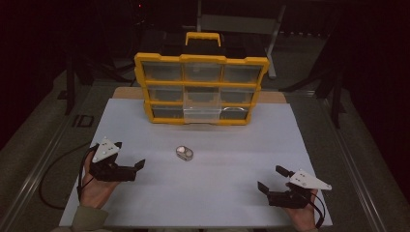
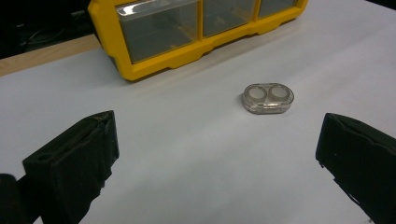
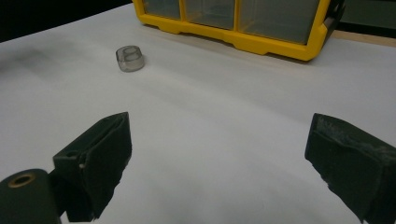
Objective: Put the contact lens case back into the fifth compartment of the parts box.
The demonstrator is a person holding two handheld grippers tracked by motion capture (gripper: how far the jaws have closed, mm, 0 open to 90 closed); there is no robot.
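Note:
A small clear oval case [image 1: 184,153] with two round wells lies flat on the white board [image 1: 217,193], about midway between my two grippers. In the left gripper view the case [image 2: 268,98] sits ahead and to the right of the open, empty left gripper [image 2: 217,135]. That left gripper [image 1: 129,154] rests at the board's left side, held by a hand. My right gripper [image 1: 270,178] is at the front right, also open and empty. From its camera the right gripper [image 3: 217,128] sees the case [image 3: 130,58] far off to the upper left.
A yellow organizer [image 1: 140,77] with several clear drawers stands upright at the back of the board. Its bottom middle drawer [image 1: 203,114] is pulled out a little. The organizer's frame [image 2: 154,63] [image 3: 275,49] shows at the top of both gripper views. Dark floor surrounds the table.

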